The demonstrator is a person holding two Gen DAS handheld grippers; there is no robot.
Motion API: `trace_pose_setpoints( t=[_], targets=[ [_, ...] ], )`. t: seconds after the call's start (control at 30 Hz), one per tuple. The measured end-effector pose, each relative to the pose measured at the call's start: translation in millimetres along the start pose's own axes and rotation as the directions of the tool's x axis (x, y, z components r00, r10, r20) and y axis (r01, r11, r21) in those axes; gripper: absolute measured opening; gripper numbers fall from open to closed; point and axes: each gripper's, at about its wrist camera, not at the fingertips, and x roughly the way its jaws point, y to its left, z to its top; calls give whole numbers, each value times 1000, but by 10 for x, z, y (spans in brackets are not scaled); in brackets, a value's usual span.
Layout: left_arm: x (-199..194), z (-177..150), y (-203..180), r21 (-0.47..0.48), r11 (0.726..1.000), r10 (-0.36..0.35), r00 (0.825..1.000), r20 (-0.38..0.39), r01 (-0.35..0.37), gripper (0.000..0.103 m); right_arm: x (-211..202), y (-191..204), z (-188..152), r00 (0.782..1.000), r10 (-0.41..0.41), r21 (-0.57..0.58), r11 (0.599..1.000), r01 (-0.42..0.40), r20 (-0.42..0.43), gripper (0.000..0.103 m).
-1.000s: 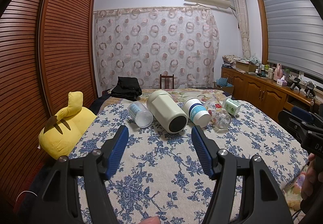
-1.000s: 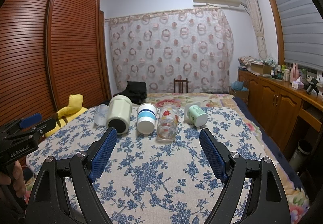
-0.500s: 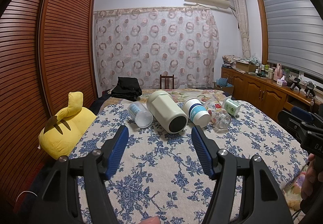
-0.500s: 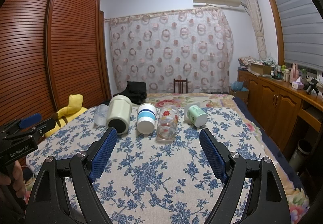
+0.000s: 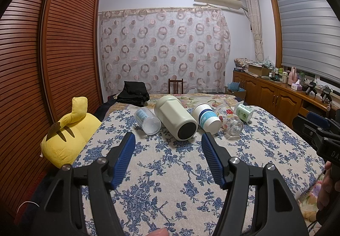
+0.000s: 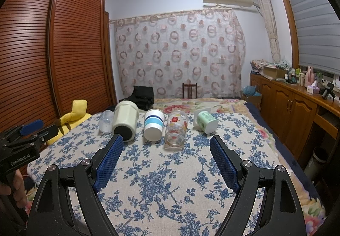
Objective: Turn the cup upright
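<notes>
Several cups lie on their sides in a row across the floral bedspread [image 5: 170, 172]: a clear plastic cup [image 5: 147, 118], a large cream tumbler [image 5: 175, 118], a white cup with a blue band [image 5: 206, 117], a flowered glass [image 5: 230, 120] and a small green mug [image 5: 244, 111]. The right wrist view shows the same row: plastic cup [image 6: 106, 122], tumbler [image 6: 125, 120], banded cup [image 6: 153, 124], glass [image 6: 176, 129], mug [image 6: 206, 122]. My left gripper [image 5: 167, 140] is open and empty, short of the tumbler. My right gripper [image 6: 166, 142] is open and empty, short of the glass.
A yellow plush toy [image 5: 70, 136] lies at the bed's left edge beside the wooden wardrobe [image 5: 42, 66]. A black bag [image 5: 133, 93] and a chair [image 5: 176, 85] are at the far end. Wooden cabinets [image 6: 297, 112] run along the right wall.
</notes>
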Motion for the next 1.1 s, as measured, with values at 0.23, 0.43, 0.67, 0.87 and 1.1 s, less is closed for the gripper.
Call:
trace_pose_setpoints(
  t=[0.23,0.43,0.67,0.87,1.1],
  targets=[
    [1,0,0,0,1000,0,1000,-1,0,65,-1,-1,0,1000,0,0,1000,0,0,86],
    [2,-1,0,0,1000,0,1000,-1,0,65,-1,-1,0,1000,0,0,1000,0,0,86],
    [89,-12,14,2,1000,-9,999,-38,9,65,12,-3,-1,1000,3,-1,1000,-3,-9,86],
    [333,-102,24,25,999,-22,995,-102,25,65,119,-71,-47,999,6,8,1000,-5,-39,86],
    [619,-154,74,26,996,-77,980,-183,84,64,447,-92,-14,996,13,-7,1000,-14,-93,86]
  ],
)
